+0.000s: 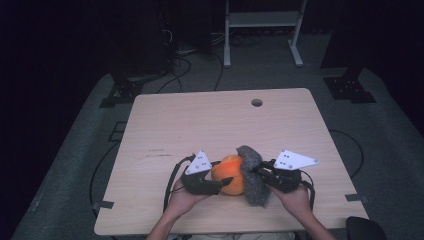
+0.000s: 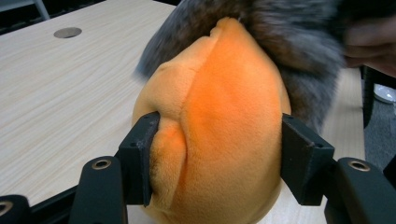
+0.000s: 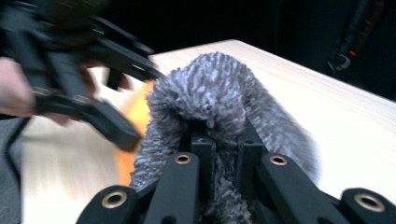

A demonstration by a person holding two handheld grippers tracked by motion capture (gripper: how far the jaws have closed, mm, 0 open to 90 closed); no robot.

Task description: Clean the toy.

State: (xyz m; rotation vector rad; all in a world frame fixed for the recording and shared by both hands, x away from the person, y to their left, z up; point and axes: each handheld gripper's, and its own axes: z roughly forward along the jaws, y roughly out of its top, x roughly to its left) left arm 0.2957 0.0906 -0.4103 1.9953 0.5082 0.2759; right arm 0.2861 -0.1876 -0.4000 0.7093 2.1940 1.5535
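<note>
An orange plush (image 1: pixel 229 175) with a grey furry piece (image 1: pixel 252 180) attached lies near the front edge of the wooden table (image 1: pixel 200 120). My left gripper (image 1: pixel 224 183) comes in from the left. In the left gripper view its jaws press into both sides of the orange plush (image 2: pixel 219 107), denting it. Behind the plush there is the grey fur (image 2: pixel 289 42). My right gripper (image 1: pixel 258 171) comes in from the right, and its jaws (image 3: pixel 224 140) are shut on a tuft of the grey fur (image 3: pixel 210 93). The left gripper (image 3: pixel 93 107) shows blurred beyond it.
A round cable hole (image 1: pixel 256 102) sits near the table's far edge. A white metal frame (image 1: pixel 262 30) stands on the floor behind the table, with cables and black stand bases (image 1: pixel 350 87) around it. A person's hands hold both grippers at the front edge.
</note>
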